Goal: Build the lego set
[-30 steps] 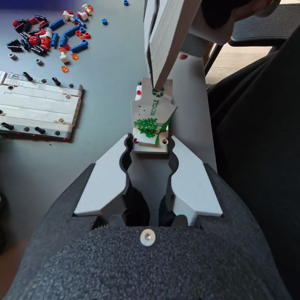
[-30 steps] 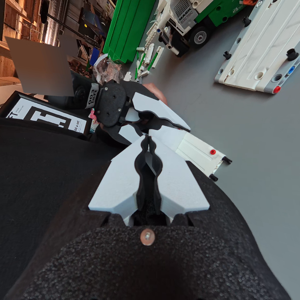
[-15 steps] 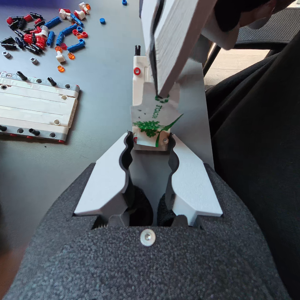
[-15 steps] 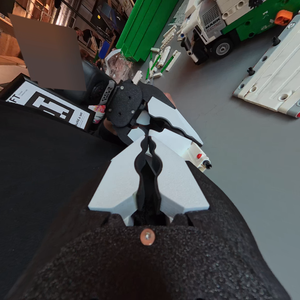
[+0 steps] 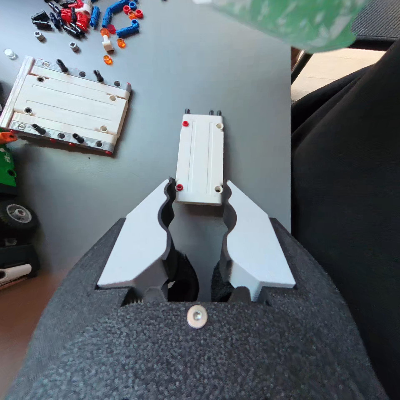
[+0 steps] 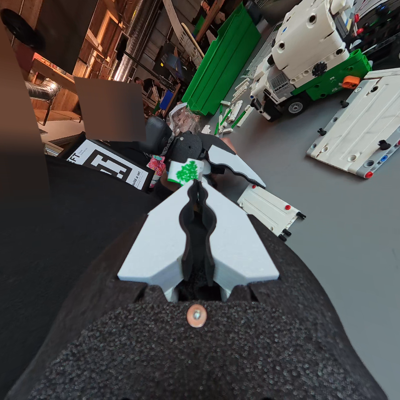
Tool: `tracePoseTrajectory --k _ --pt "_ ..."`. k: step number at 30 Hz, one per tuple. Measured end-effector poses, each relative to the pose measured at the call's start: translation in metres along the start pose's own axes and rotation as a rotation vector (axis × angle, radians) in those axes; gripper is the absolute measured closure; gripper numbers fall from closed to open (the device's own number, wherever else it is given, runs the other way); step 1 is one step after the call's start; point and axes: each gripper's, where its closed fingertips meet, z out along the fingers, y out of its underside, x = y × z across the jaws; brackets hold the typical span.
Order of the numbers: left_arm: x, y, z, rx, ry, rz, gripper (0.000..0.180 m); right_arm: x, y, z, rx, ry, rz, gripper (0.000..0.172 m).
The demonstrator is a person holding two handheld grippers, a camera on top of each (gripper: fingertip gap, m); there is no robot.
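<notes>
Pinching tree-printed sticker [image 6: 186, 172], right tool [image 6: 197, 184]

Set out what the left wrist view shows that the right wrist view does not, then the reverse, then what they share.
Only the left wrist view: a heap of small red, blue and black pieces. Only the right wrist view: the right gripper shut on a white sticker with a green tree, a green bin. Both: the left gripper clamping the narrow white panel, the large white panel and the grey table.
</notes>
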Motion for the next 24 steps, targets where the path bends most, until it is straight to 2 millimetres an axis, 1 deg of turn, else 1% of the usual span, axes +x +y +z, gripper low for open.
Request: tracePoseTrajectory --k 1,4,7,11,16,17,18,21,24 --pt "0.002 -0.002 -0.003 0.016 0.010 -0.010 0.138 0.000 0.001 0.002 -0.003 -0.004 0.004 0.172" --pt "0.005 -0.009 -0.013 0.074 0.017 -0.056 0.129 0.008 0.000 0.006 0.002 0.021 0.021 0.172" --pt "0.004 -0.017 -0.033 0.171 0.006 -0.161 0.129 0.017 0.003 0.009 -0.001 0.097 0.000 0.172" --pt "0.003 -0.024 -0.059 0.331 0.029 -0.387 0.126 0.025 0.013 0.015 -0.031 0.154 -0.025 0.172" --pt "-0.005 -0.040 -0.087 0.607 0.131 -0.736 0.120 0.032 0.021 0.018 -0.042 0.180 -0.032 0.172" --pt "-0.005 -0.041 -0.089 0.637 0.146 -0.780 0.120 0.031 0.022 0.018 -0.041 0.178 -0.039 0.172" --pt "-0.005 -0.040 -0.086 0.632 0.141 -0.806 0.119 0.030 0.022 0.018 -0.038 0.175 -0.047 0.172" --pt "-0.004 -0.032 -0.069 0.539 0.070 -0.828 0.118 0.032 0.022 0.018 -0.033 0.194 -0.060 0.172" --pt "-0.001 -0.036 -0.065 0.548 0.073 -0.891 0.120 0.036 0.023 0.018 -0.033 0.230 -0.079 0.172"
